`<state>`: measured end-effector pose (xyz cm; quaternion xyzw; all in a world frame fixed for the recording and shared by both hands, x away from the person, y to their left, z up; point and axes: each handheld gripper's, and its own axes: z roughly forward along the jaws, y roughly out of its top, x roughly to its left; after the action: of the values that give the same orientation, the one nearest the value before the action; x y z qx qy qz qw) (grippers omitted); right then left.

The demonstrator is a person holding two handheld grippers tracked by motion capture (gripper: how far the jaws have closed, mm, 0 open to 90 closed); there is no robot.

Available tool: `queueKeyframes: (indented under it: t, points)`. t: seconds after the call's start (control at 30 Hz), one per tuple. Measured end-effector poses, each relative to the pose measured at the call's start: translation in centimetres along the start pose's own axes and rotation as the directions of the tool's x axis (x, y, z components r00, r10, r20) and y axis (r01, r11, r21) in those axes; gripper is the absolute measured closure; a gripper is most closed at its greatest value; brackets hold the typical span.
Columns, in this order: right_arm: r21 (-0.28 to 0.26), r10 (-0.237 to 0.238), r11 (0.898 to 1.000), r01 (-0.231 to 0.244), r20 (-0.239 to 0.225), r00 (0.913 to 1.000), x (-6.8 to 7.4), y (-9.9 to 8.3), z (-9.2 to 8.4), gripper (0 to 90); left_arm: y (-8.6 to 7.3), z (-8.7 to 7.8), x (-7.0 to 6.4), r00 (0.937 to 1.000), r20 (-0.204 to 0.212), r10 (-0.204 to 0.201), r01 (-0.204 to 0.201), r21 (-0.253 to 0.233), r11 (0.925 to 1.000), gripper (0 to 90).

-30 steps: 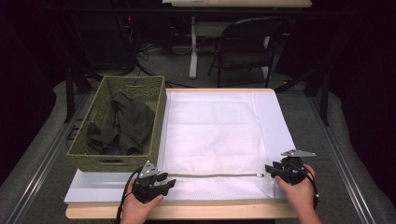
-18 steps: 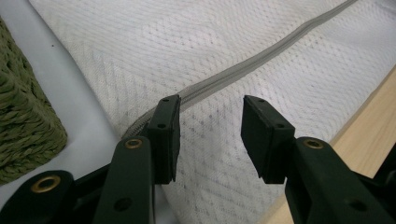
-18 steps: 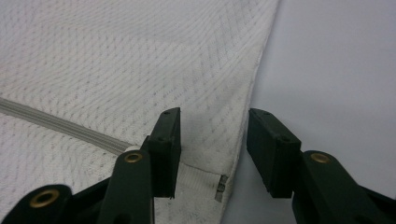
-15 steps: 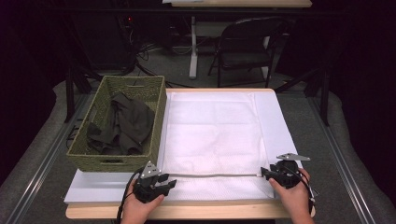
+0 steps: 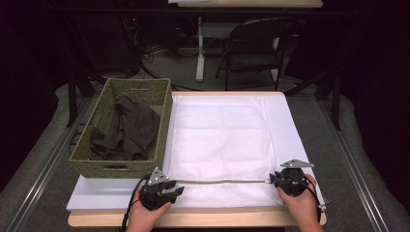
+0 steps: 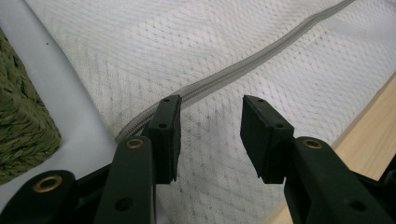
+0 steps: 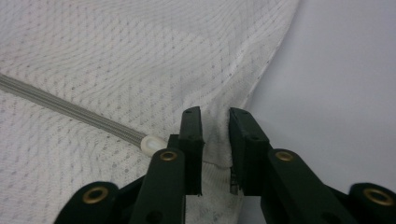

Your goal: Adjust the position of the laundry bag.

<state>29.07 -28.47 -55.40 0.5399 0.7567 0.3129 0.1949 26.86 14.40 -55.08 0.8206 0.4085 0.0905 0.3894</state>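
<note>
**Two grippers at the near edge of a white mesh bag**

Two big things share the table [image 5: 203,220]: the white mesh bag [image 5: 220,140] lying flat at its middle, and a woven basket [image 5: 104,166] of dark cloth [image 5: 128,133] just left of it; the bag's grey zipper [image 5: 220,181] runs along its near edge; the left gripper [image 6: 210,128] stands open over the zipper's end; the right gripper [image 7: 215,137], its jaws just narrowed, pinches a fold of mesh beside the zipper pull [image 7: 152,143].
</note>
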Motion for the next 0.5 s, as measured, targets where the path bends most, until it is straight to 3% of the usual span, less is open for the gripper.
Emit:
queueKeyframes:
  t: [0.03, 0.23, 0.33, 0.5]
  points:
    - [0.003, -0.007, 1.0, 0.007, 0.002, 1.0, 0.0, 0.1, 0.0, 87.0, 0.0, 0.0, 0.0, 1.0, -0.001, 0.002, -0.002, 0.001, 1.0, 58.5]
    - [0.018, -0.012, 1.0, 0.012, -0.013, 0.9998, -0.3, 0.3, 0.1, 87.8, 0.0, 0.1, -0.1, 1.0, -0.003, 0.001, -0.001, 0.0, 1.0, 58.4]
    - [0.024, 0.032, 0.999, -0.03, -0.058, 0.9978, -1.0, 0.6, 0.1, 88.0, 0.0, 0.1, -0.1, 1.0, -0.003, 0.002, -0.002, 0.0, 1.0, 58.4]
    - [0.027, 0.056, 0.998, -0.054, -0.082, 0.9951, -1.4, 1.4, -0.3, 88.0, -0.1, 0.3, -0.1, 1.0, 0.001, 0.001, -0.001, 0.003, 1.0, 58.1]
